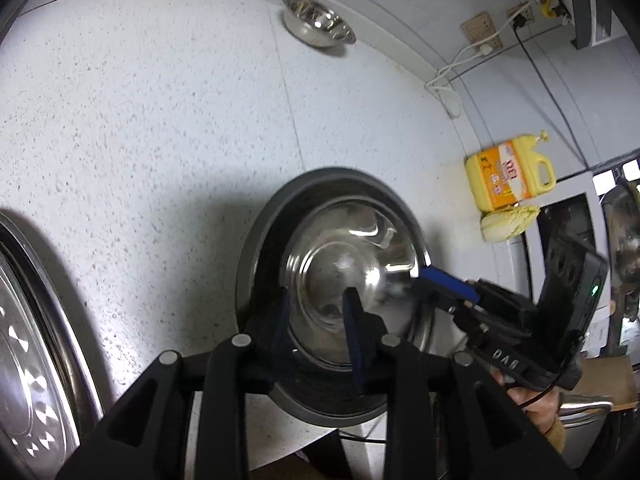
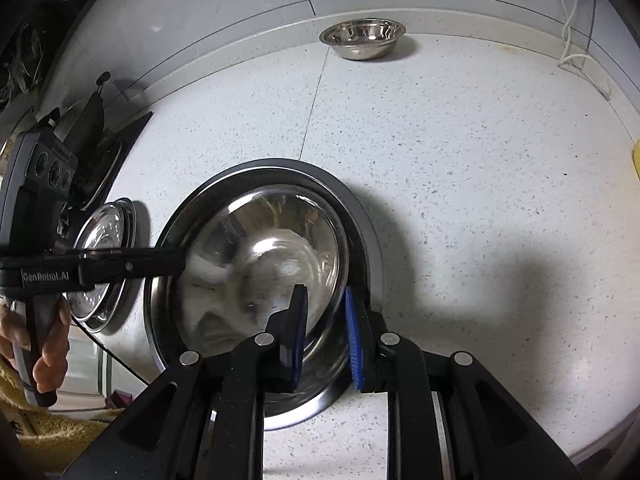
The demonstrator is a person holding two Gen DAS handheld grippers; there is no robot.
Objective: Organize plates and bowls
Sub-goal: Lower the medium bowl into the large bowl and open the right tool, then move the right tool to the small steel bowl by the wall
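Right wrist view: right gripper [image 2: 326,336] clamps steel bowl [image 2: 260,264] rim, left gripper [image 1: 316,332] loosened astride near rim; release evenly onto grey plate [image 2: 360,216].

A yellow detergent jug [image 1: 510,176] is sitting at the far right of the speckled white countertop [image 1: 140,140] with a cabbage [image 1: 508,222] lying just beside it, white cables [image 1: 460,64] trailing from wall sockets [image 1: 480,30].
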